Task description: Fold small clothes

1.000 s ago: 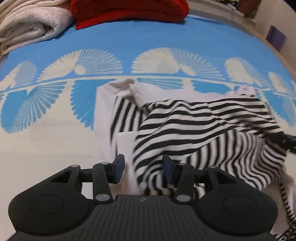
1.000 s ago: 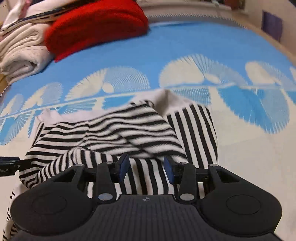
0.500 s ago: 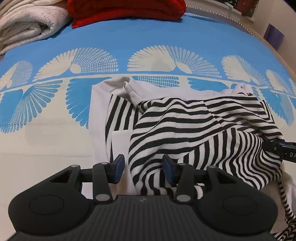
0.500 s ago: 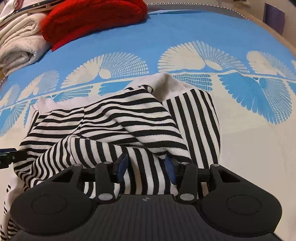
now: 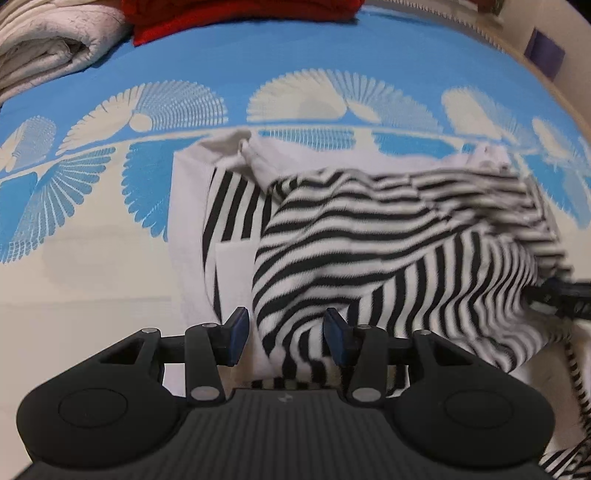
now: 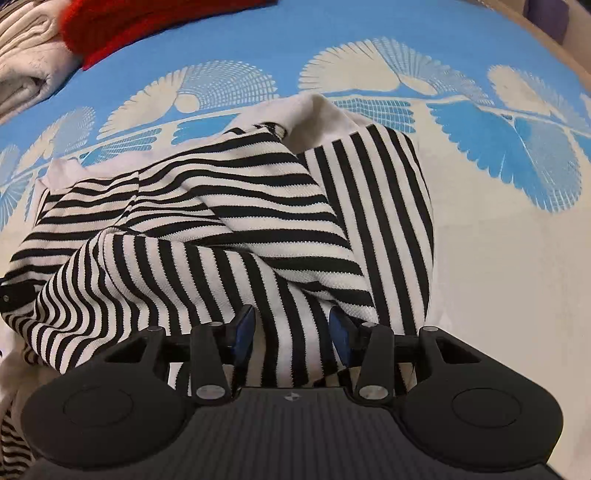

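A black-and-white striped garment point(image 5: 388, 258) with white trim lies crumpled on the blue-and-cream bedspread point(image 5: 92, 277); it also shows in the right wrist view point(image 6: 221, 236). My left gripper point(image 5: 282, 332) is open, its jaws apart around the garment's near left edge. My right gripper point(image 6: 291, 330) is open, with striped cloth lying between its jaws. The right gripper's tip point(image 5: 557, 295) shows at the garment's right side in the left wrist view. The left gripper's tip point(image 6: 11, 291) shows at the left edge of the right wrist view.
A red folded cloth point(image 5: 240, 14) and a cream folded blanket point(image 5: 48, 48) lie at the far edge of the bed; both also appear in the right wrist view, the red cloth point(image 6: 147, 26) and the blanket point(image 6: 26, 70). A wall runs along the right point(image 5: 546, 51).
Both grippers have moved closer in over the garment's near edge. The striped cloth has shifted and bunched a little. The jaws of both stay apart.
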Demonstrator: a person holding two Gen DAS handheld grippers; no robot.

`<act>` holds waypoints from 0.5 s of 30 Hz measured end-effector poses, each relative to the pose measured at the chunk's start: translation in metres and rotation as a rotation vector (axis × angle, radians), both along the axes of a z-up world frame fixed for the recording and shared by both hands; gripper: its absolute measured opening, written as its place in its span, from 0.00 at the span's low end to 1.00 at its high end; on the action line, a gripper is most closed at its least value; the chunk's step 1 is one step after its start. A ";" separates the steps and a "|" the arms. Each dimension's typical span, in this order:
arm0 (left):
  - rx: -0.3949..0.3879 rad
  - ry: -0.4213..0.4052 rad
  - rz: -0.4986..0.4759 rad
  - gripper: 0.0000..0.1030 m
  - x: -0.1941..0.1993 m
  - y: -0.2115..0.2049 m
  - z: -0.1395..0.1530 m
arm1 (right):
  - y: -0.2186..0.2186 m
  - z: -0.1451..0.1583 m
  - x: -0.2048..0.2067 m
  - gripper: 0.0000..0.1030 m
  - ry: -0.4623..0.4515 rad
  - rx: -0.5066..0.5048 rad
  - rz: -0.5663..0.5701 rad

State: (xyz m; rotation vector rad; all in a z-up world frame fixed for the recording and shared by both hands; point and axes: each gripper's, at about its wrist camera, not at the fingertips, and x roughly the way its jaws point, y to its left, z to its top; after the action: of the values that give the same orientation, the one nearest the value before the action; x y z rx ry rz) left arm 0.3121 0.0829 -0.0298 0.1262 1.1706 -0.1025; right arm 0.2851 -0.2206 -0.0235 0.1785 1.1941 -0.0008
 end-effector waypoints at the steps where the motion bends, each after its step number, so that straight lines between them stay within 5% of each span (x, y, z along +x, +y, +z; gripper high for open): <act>1: 0.018 -0.002 -0.004 0.48 0.000 -0.001 0.000 | 0.001 0.003 0.000 0.45 -0.007 -0.009 0.012; 8: -0.023 -0.087 0.014 0.48 -0.008 -0.002 0.036 | -0.006 0.045 -0.016 0.45 -0.211 0.006 -0.002; 12: -0.022 -0.133 0.041 0.49 -0.019 -0.003 0.054 | -0.010 0.065 -0.046 0.45 -0.370 -0.130 0.059; 15: 0.021 -0.177 0.069 0.49 -0.035 -0.001 0.065 | -0.021 0.072 -0.068 0.45 -0.399 -0.241 0.062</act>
State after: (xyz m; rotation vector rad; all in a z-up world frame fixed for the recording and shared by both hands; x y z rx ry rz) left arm 0.2768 0.0822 0.0356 0.1112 0.9988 -0.0176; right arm 0.2174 -0.2421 0.0487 -0.0691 0.7929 -0.0522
